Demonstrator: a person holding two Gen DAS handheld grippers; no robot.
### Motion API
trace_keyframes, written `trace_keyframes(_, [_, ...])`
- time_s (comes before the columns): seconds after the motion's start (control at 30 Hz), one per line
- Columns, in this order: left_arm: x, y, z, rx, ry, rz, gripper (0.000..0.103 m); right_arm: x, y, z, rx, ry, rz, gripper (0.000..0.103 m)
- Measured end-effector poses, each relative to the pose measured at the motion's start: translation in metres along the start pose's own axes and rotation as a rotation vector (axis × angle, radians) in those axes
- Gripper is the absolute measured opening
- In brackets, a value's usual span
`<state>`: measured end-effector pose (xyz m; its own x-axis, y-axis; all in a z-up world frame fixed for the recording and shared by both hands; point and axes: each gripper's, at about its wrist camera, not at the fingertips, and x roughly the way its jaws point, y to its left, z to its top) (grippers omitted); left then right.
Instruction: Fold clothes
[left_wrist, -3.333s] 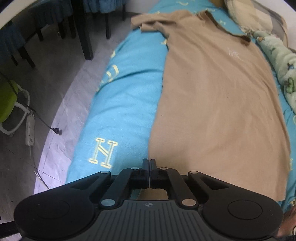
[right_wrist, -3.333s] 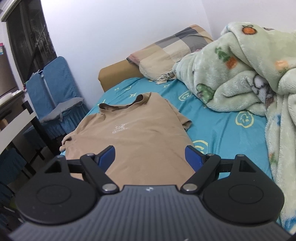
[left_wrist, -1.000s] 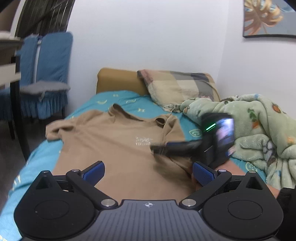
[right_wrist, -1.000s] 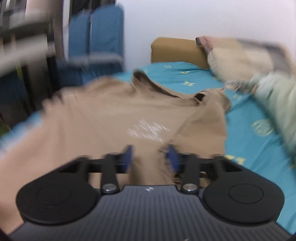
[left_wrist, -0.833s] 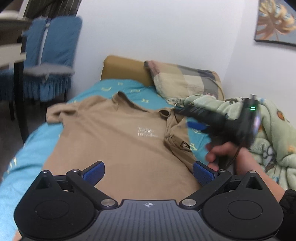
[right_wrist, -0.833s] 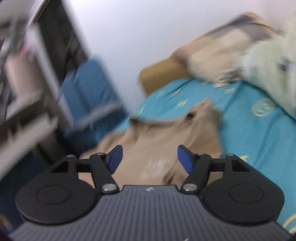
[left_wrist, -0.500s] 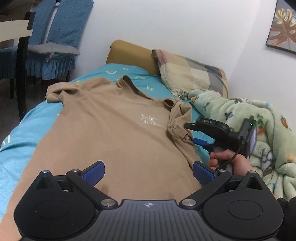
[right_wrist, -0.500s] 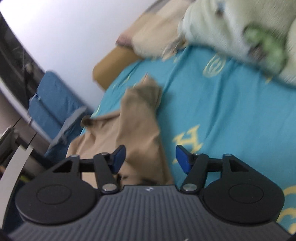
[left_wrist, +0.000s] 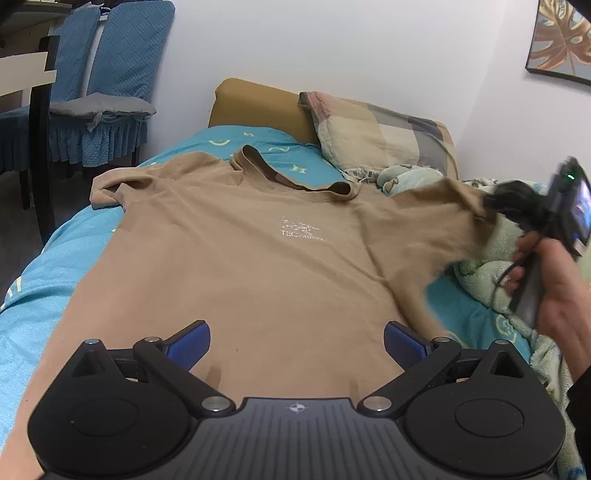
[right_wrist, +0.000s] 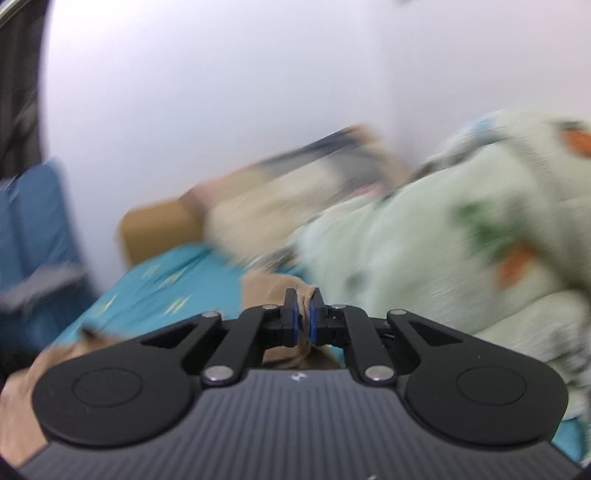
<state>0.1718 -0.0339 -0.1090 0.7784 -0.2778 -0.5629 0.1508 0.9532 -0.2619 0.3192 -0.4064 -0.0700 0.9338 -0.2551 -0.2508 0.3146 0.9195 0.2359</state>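
Note:
A tan T-shirt (left_wrist: 236, 266) lies front side up on the blue bedsheet (left_wrist: 33, 266), collar toward the headboard. My left gripper (left_wrist: 297, 338) hovers open over the shirt's lower part, nothing between its blue pads. My right gripper (left_wrist: 491, 201) is at the right edge of the left wrist view, held by a hand (left_wrist: 554, 291), and is stretching the shirt's right sleeve (left_wrist: 436, 210) outward above the bed. In the blurred right wrist view the right gripper (right_wrist: 302, 314) is shut on a fold of tan sleeve fabric (right_wrist: 273, 288).
A checked pillow (left_wrist: 373, 136) and brown headboard cushion (left_wrist: 258, 103) lie at the bed's head. A green fleece blanket (right_wrist: 461, 236) is piled along the right side. Blue-covered chairs (left_wrist: 103, 81) and a dark table leg (left_wrist: 40, 122) stand at the left.
My right gripper went from open beside the folded-in sleeve to shut on it, and has pulled the sleeve out to the right. The left gripper stayed open and shifted slightly closer.

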Motion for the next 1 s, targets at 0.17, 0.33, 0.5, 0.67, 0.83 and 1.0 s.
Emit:
trace_keyframes(0.17, [0.002, -0.002, 0.000, 0.017, -0.003, 0.004, 0.101, 0.009, -0.079, -0.009, 0.325, 0.063, -0.157, 0.064])
trace_keyframes(0.33, [0.005, -0.001, 0.001, 0.021, 0.004, 0.012, 0.101, -0.011, -0.104, -0.040, 0.546, 0.149, -0.105, 0.087])
trace_keyframes(0.5, [-0.001, 0.006, 0.002, -0.017, 0.011, 0.016, 0.101, -0.037, -0.100, -0.079, 0.661, 0.271, -0.029, 0.088])
trace_keyframes(0.67, [-0.012, 0.012, 0.003, -0.070, 0.004, 0.008, 0.101, -0.034, -0.073, -0.116, 0.639, 0.403, 0.000, 0.087])
trace_keyframes(0.83, [-0.010, 0.012, 0.005, -0.086, -0.003, 0.012, 0.101, -0.014, -0.050, -0.134, 0.420, 0.386, -0.005, 0.075])
trace_keyframes(1.0, [0.003, 0.012, 0.002, -0.102, 0.039, 0.004, 0.101, 0.025, -0.050, -0.123, 0.351, 0.355, 0.023, 0.075])
